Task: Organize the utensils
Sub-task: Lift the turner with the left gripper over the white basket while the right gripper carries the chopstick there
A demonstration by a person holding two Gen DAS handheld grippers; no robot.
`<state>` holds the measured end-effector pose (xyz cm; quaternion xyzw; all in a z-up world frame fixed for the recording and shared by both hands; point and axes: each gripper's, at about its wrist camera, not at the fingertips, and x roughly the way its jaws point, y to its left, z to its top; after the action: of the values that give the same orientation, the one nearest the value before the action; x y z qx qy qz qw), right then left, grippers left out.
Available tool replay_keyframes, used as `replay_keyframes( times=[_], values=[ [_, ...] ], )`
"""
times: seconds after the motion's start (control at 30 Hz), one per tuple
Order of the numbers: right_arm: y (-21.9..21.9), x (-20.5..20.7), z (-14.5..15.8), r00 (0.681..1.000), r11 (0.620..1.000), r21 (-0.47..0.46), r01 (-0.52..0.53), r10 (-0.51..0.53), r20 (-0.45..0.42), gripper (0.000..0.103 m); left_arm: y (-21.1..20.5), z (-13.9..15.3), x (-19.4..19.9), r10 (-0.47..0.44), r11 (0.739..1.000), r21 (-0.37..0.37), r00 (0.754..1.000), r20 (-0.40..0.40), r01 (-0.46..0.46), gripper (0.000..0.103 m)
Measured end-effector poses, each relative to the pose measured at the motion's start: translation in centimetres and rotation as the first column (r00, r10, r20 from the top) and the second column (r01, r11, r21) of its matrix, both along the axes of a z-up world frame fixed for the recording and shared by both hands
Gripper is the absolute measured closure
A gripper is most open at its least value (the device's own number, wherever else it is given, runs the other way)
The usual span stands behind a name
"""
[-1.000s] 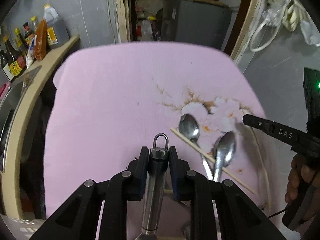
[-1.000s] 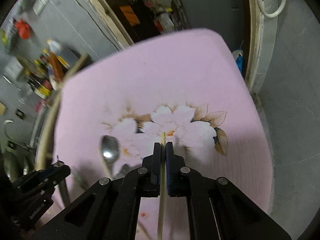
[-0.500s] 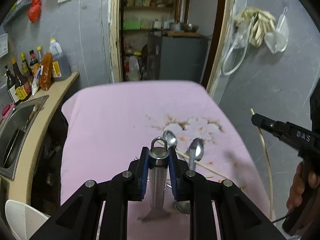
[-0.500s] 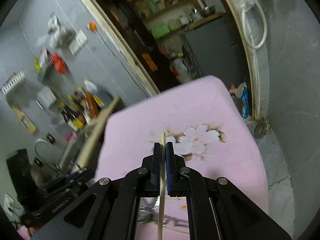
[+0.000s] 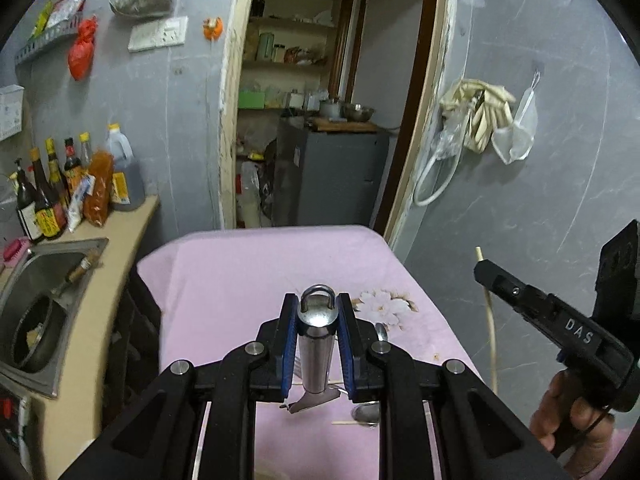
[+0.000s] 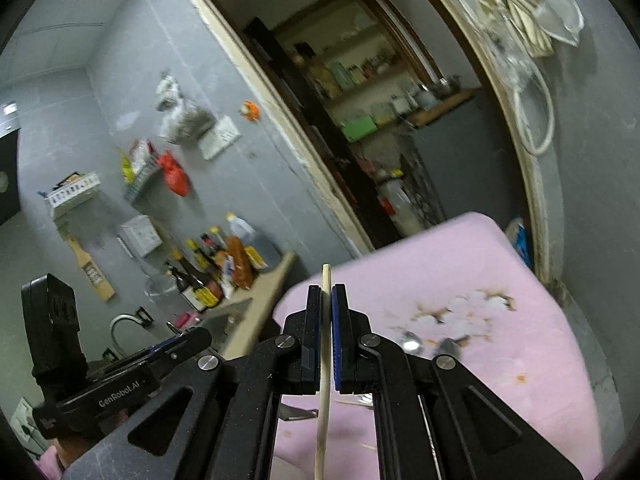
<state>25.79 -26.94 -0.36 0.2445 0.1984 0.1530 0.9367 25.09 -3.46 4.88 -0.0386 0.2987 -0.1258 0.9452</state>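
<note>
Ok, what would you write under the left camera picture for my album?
Left gripper lifts a steel utensil over the pink cloth, right gripper holding a chopstick.

Both grippers [image 5: 317, 334] [image 6: 327, 334] raised, jaws clamped.

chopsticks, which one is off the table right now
The chopstick clamped upright between the right gripper fingers is lifted; the other chopstick lies flat on the pink tablecloth.
</note>
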Motion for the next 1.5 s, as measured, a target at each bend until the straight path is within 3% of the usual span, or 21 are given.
replay_keyframes(
  times=[0.27, 0.47, 0.8, 1.07, 1.5],
  values=[
    [7.4, -0.7, 2.2, 0.988, 0.994, 0.051, -0.094, 0.087, 0.124, 0.099, 6.9, 4.3, -4.1, 0.07, 0.998, -0.013, 0.995, 0.07, -0.069, 0.085],
    [12.5, -0.2, 1.6, 0.973, 0.982, 0.081, -0.169, 0.154, 0.169, 0.099, 11.7, 5.3, -7.1, 0.165, 0.986, 0.015, 0.982, 0.09, -0.167, 0.085],
    [16.8, -0.2, 0.4, 0.957, 0.986, -0.015, -0.167, 0.166, 0.24, 0.099, 16.6, 2.8, -8.6, 0.267, 0.964, 0.01, 0.964, 0.018, -0.267, 0.085],
    [17.7, -0.9, -0.8, 0.957, 0.99, -0.106, -0.098, 0.123, 0.263, 0.099, 16.3, -0.7, -7.7, 0.282, 0.959, 0.02, 0.959, 0.005, -0.282, 0.085],
    [18.1, -0.4, -1.6, 0.967, 0.986, -0.167, -0.012, 0.054, 0.25, 0.099, 15.5, -2.5, -7.6, 0.245, 0.969, 0.026, 0.969, -0.029, -0.244, 0.085]
  ],
)
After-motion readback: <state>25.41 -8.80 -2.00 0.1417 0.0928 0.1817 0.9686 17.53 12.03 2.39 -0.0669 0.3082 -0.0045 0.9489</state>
